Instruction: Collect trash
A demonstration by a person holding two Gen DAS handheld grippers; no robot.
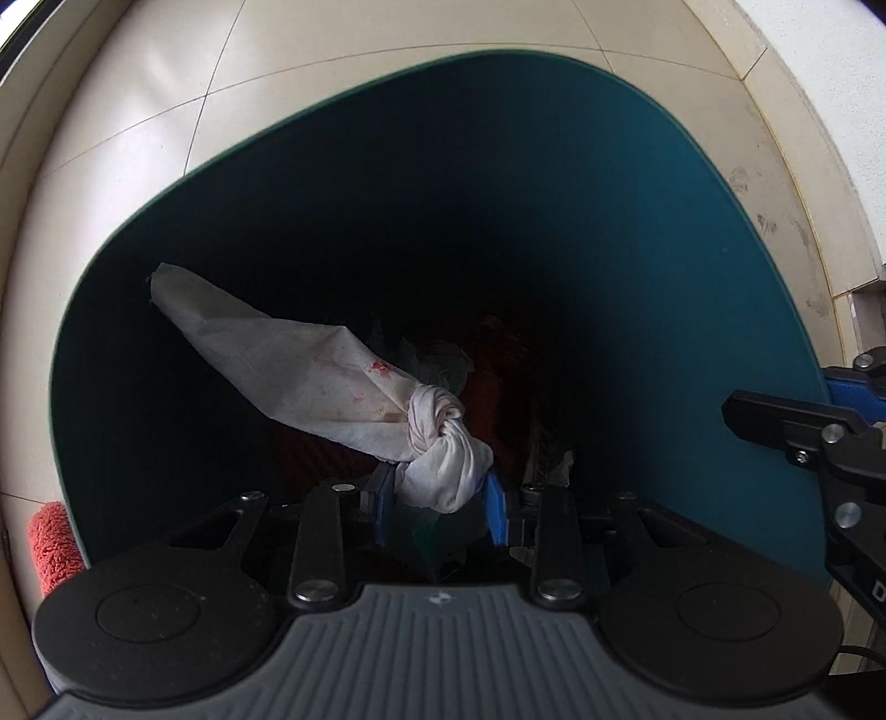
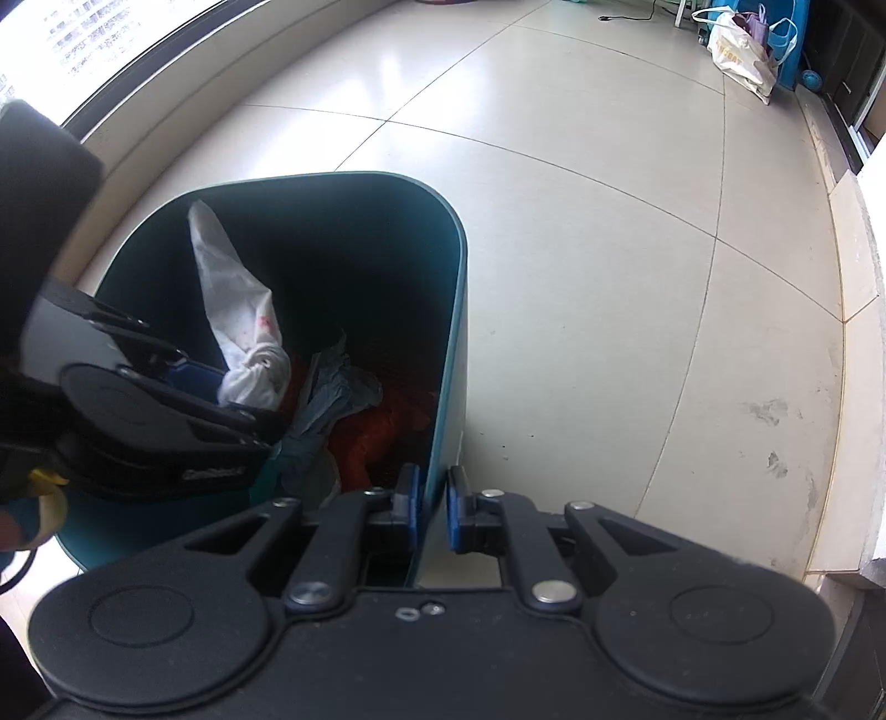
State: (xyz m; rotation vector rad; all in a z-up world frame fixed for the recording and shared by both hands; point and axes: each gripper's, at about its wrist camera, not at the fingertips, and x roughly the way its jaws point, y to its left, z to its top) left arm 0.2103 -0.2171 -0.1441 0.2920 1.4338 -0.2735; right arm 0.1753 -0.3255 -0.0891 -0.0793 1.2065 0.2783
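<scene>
Fingers of the left gripper [image 1: 440,493] pinch a knotted, stained white rag [image 1: 332,387] over the teal bin's [image 1: 692,249] mouth, its tail toward 10 o'clock, for dropping, while the right gripper [image 2: 433,507] clamps the rim steady.

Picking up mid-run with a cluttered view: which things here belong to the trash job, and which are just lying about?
Job:
knotted white rag in the left gripper
teal bin, wall pinched by the right gripper
trash inside

Lying about:
orange roller
bags
</scene>
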